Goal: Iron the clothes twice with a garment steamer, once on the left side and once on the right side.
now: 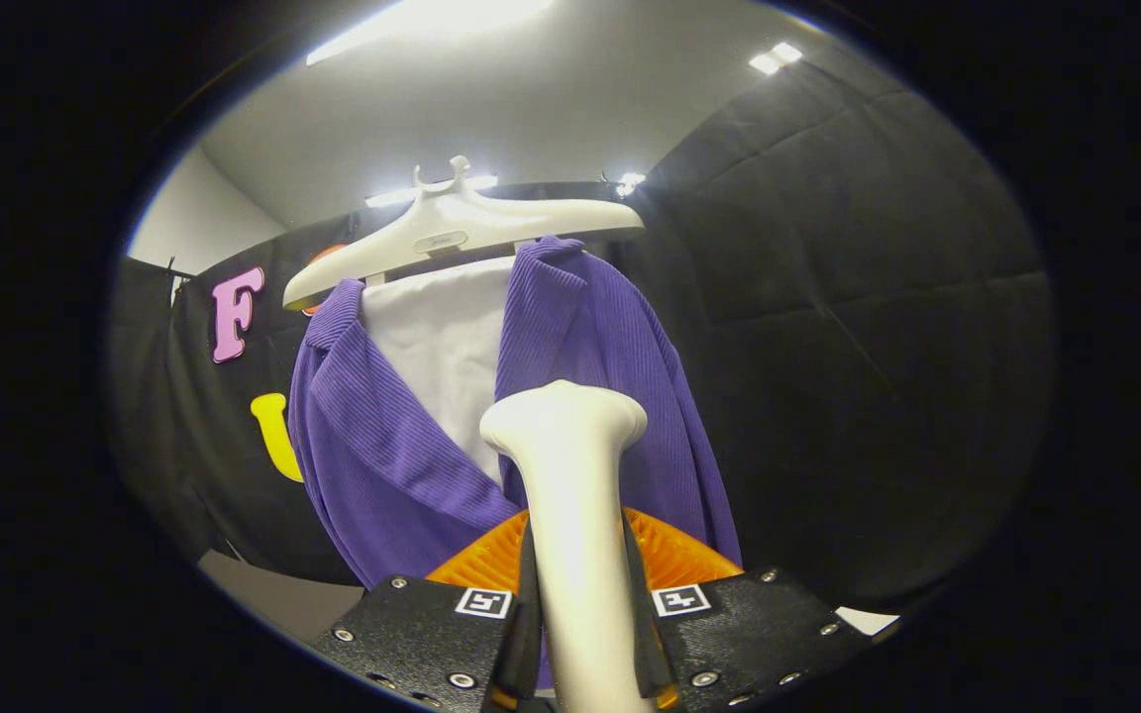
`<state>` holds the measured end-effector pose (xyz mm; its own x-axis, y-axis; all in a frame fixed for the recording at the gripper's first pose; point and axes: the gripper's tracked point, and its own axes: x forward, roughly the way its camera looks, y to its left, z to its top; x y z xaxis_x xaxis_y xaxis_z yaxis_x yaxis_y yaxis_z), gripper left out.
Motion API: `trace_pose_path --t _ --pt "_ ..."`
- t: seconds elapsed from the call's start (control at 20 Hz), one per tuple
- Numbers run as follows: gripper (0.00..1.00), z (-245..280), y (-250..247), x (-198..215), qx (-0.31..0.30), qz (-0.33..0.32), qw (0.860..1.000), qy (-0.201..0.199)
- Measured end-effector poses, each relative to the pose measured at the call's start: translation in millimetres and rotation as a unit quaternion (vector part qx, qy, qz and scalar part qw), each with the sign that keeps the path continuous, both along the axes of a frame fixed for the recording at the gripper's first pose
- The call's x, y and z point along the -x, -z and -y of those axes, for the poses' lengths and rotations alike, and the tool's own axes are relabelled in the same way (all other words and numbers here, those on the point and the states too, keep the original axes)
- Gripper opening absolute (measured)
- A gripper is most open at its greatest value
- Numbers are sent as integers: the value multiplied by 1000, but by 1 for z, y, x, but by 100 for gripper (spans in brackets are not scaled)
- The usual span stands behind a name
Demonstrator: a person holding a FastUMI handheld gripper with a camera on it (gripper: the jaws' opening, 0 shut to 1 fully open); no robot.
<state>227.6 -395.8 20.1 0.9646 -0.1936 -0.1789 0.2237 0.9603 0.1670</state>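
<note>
- Gripper view: we see our gripper clamped on the white garment steamer, both fingers pressing its handle from either side.
- We see the steamer's head just ahead of the fingers, near the purple jacket, around its open front.
- Beyond, we see the jacket hanging on a white hanger, over a white panel.

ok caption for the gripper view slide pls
Claw shut on the white steamer, its head aimed at the purple jacket on a white hanger.
</note>
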Motion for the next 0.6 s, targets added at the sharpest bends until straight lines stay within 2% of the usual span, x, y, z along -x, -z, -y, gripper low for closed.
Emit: trace_pose_path --t 0.25,0.6 --pt "37 9 48 18 -10 -51 999 8" --pt "37 24 94 34 -36 -80 996 10"
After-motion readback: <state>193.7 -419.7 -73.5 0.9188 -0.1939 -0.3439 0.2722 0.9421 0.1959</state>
